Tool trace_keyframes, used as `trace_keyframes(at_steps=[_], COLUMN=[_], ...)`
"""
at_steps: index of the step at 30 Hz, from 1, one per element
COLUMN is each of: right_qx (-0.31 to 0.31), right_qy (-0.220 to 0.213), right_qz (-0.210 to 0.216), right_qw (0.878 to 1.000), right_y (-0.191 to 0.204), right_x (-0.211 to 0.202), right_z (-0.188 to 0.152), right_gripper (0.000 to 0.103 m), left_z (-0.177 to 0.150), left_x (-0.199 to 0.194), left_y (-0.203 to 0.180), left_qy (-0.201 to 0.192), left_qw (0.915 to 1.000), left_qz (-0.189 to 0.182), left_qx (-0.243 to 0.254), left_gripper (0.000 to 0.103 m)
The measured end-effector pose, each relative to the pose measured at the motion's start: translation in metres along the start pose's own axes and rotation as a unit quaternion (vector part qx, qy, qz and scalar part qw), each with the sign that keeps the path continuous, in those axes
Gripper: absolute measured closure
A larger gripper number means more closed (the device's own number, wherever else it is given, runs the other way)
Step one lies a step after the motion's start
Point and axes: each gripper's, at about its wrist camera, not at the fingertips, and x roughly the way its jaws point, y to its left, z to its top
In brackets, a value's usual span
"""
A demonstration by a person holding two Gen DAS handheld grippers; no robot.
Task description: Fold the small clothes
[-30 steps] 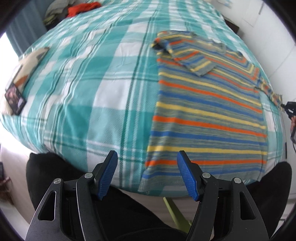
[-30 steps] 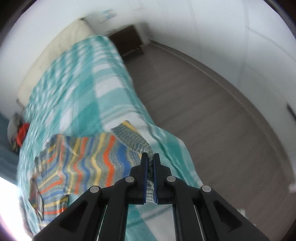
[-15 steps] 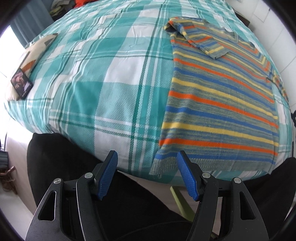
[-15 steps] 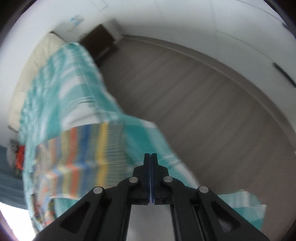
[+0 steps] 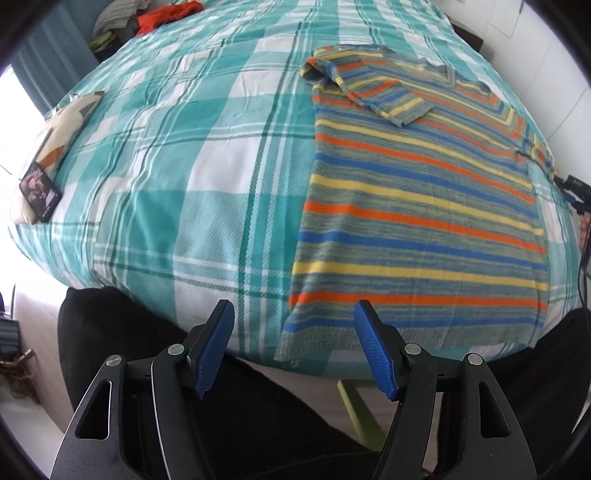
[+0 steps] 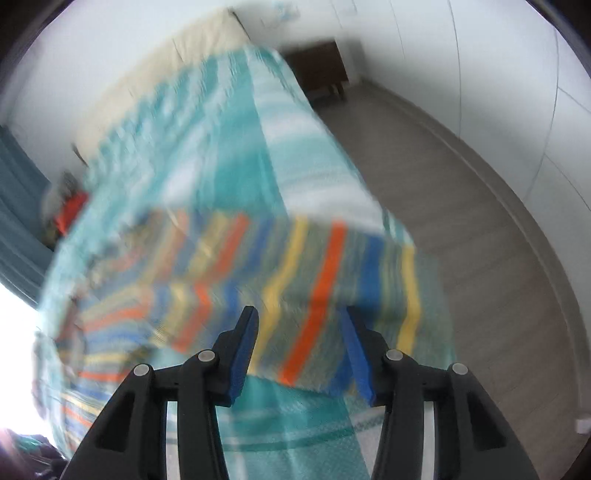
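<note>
A striped knit sweater [image 5: 421, 206] in orange, yellow, blue and grey lies flat on the plaid bed [image 5: 207, 155], its left sleeve folded over the chest. My left gripper [image 5: 293, 328] is open and empty, just off the bed's near edge by the sweater's bottom-left hem corner. My right gripper [image 6: 299, 332] is open and empty, close over the sweater [image 6: 295, 266] at the bed's side edge; that view is blurred by motion. The right gripper also shows small at the far right of the left wrist view [image 5: 574, 192].
A phone [image 5: 40, 195] and a patterned cushion [image 5: 70, 129] lie at the bed's left edge. A heap of clothes [image 5: 147, 18] sits at the far corner. Wooden floor [image 6: 461, 206], a white wall and a dark nightstand [image 6: 321, 70] lie beside the bed.
My right gripper let go of the sweater's right sleeve, swung back toward the bed and opened. The left gripper stayed open and shifted a little along the near edge.
</note>
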Motion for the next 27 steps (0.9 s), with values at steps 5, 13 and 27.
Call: trace_keyframes(at_steps=[5,13,27], right_qx=[0.011,-0.014,-0.046], right_qy=[-0.008,-0.037,-0.127], right_qz=[-0.07,-0.103,-0.03], right_qw=[0.997,0.994,0.99], right_y=[-0.017,-0.024,0.044], right_x=[-0.01,-0.078,-0.139], right_z=[-0.018,-0.048,-0.121], right_gripper=[0.061,0.051,0.04], left_z=[-0.009,-0.006,0.163], left_x=[0.004,0.012,-0.07], left_y=[0.02,0.025,-0.045], left_qy=[0.0,0.009,-0.181], left_qw=[0.9997,0.9998,0.9722], left_qz=[0.026,0.004,-0.127], left_qx=[-0.004,-0.019,0.076], left_gripper=[0.025,0.025,0.015])
